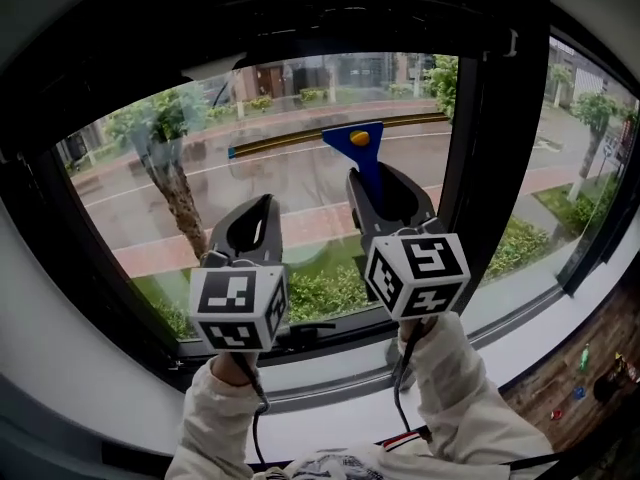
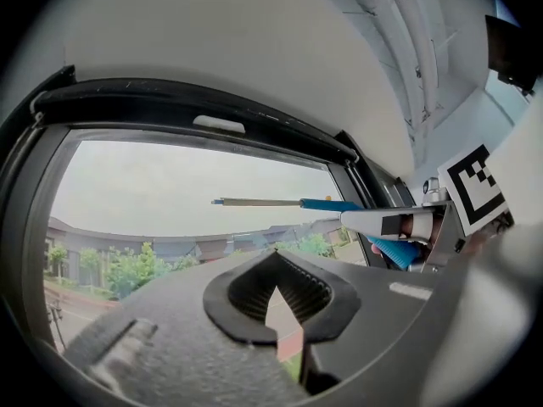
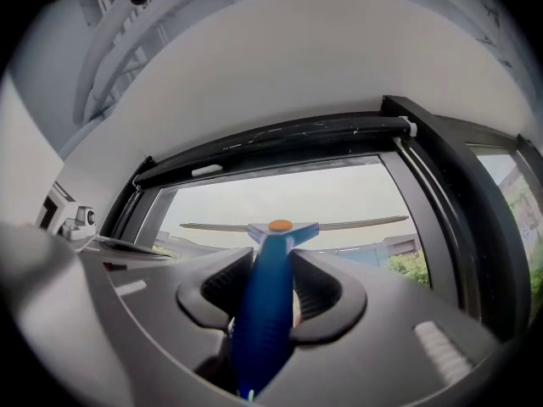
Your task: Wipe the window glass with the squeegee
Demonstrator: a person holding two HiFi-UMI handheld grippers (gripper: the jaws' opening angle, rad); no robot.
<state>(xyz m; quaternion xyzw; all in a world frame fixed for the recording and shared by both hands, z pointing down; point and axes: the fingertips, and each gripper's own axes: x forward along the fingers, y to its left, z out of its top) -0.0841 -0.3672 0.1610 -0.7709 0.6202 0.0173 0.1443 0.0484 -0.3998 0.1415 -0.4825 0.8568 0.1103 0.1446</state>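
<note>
Straight ahead, a broad window glass [image 1: 290, 198] in a dark frame [image 1: 480, 168]; high on that glass, toward its right side, the squeegee [image 1: 358, 138], blade lying crosswise with a slight upward tilt to the right, contact with the pane not certain; blue handle running straight down from the blade's middle into the right claw [image 1: 381, 182], clamped tight around it directly below the blade; likely calls for a downward pull, square to the blade's long axis; lower on the glass and left of the handle, the left claw [image 1: 250, 226], closed on nothing, apart from the blade.
</note>
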